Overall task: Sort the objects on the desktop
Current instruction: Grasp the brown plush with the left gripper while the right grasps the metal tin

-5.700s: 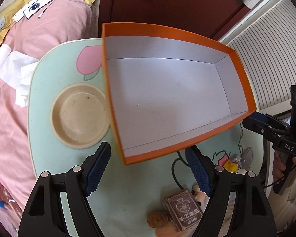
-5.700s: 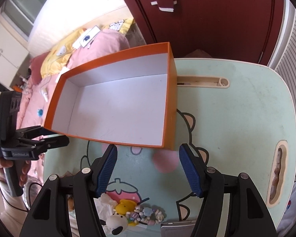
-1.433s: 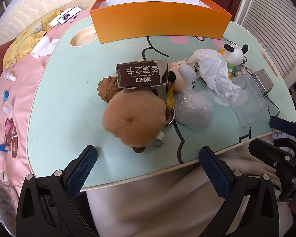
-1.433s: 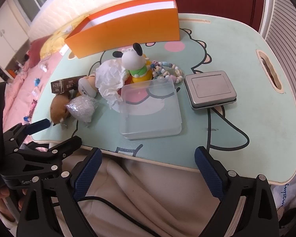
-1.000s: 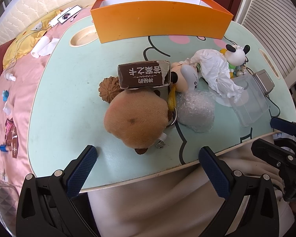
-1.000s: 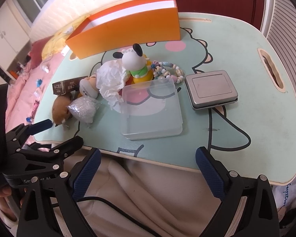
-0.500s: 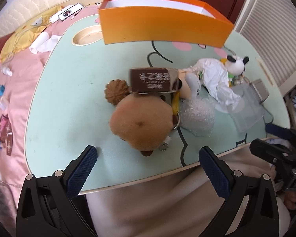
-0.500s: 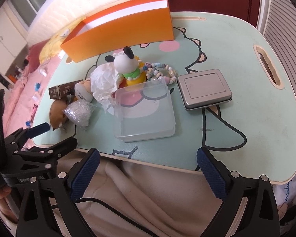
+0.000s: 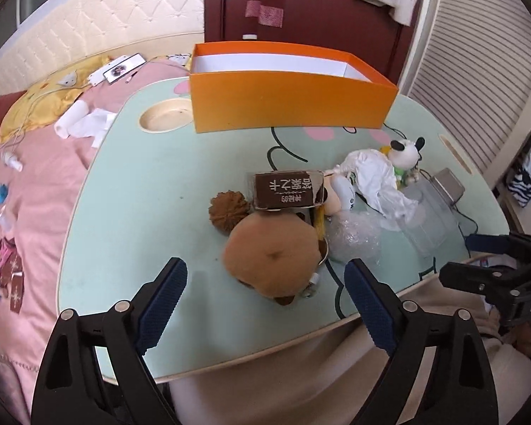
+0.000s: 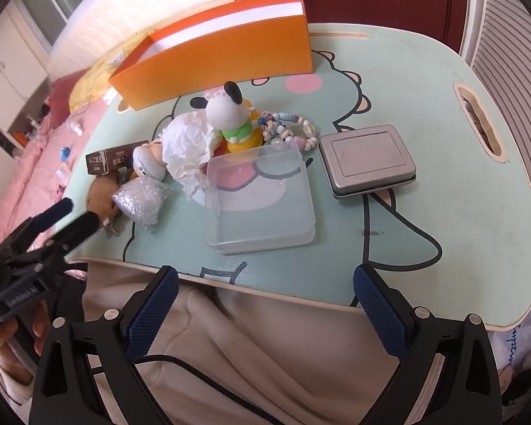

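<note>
You held the left gripper (image 9: 265,283) with jaws wide open and empty at 6 o'clock of the brown plush (image 9: 272,258), likely lining up a grab, while the right gripper (image 10: 265,294) waited open and the orange box (image 9: 290,106) stood at the bench's (image 9: 141,205) 12 o'clock edge

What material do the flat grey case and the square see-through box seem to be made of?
Flat grey case: probably metal, a brushed tin, judging by its dull silver sheen and pressed lid panel. Square see-through box: likely clear rigid plastic, since the table's drawing shows through it.
</note>
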A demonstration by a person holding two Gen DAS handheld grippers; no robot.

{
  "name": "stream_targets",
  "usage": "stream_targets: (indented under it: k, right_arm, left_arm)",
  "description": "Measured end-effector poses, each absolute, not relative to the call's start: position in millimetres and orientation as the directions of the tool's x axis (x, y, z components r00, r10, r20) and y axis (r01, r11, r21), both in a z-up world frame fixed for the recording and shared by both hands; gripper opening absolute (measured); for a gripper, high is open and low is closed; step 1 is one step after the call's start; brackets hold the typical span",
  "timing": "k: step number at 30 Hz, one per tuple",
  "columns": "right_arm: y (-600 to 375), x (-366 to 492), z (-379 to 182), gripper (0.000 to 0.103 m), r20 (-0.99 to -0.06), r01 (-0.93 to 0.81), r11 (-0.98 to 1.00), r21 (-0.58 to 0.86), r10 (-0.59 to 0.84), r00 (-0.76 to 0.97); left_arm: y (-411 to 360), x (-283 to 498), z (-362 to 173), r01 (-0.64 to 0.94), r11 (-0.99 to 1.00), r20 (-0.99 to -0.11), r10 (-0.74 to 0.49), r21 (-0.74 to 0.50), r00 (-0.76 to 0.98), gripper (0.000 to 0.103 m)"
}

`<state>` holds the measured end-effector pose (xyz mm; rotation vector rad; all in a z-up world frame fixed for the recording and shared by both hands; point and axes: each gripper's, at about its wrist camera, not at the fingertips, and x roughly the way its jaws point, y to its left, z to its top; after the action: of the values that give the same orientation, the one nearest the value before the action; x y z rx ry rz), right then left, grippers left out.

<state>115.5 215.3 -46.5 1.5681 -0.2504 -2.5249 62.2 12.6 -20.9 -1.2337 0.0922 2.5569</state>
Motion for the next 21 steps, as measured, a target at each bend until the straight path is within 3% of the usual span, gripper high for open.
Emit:
stream_targets:
  k: [1,2,5,11,17,21]
  right_arm:
    - [215.3,115.3,-46.6,0.1,-0.871,0.047,-0.973,0.224,-0.222,-0.438]
    - [215.4,115.3,-46.6,0.1,-0.871,0.047,-0.973,0.225,-0.222,-0.439]
    - [215.2,115.4,-46.9,0.1,-0.87,0.05,-0.973,0.225,-0.224,-0.44]
    - [213.8,115.9,-47.0,0.1,-0.871,0.055,-0.976,0.212,-0.214,-0.441]
    - [216.3,116.6,-46.4,0.1,-0.867,0.046,-0.974,0.222,-0.218,-0.449]
    - [231.2,117.9,-43.9,0.096,-0.839,0.017,-0.956,0.292,-0.265,-0.475]
  left_arm:
    - [16.2,60.0,-23.1,-0.305,-0.95,-0.779,0.238,-0.063,-0.58,0.078]
    - [19.9,57.8,-25.4,-0.316,-0.947,-0.784,0.236,-0.054,-0.574,0.054]
    - [19.4,55.5,-25.2,-0.327,-0.943,-0.788,0.248,-0.064,-0.563,0.051]
    - [-16.3,79.8,8.6,-0.301,-0.937,-0.67,0.339,-0.178,-0.66,0.05]
    - [-35.0,94.1,33.3,-0.276,-0.942,-0.524,0.336,-0.193,-0.782,0.05]
    - [-38.0,96.7,40.1,-0.2,-0.971,-0.478,0.24,-0.134,-0.845,0.05]
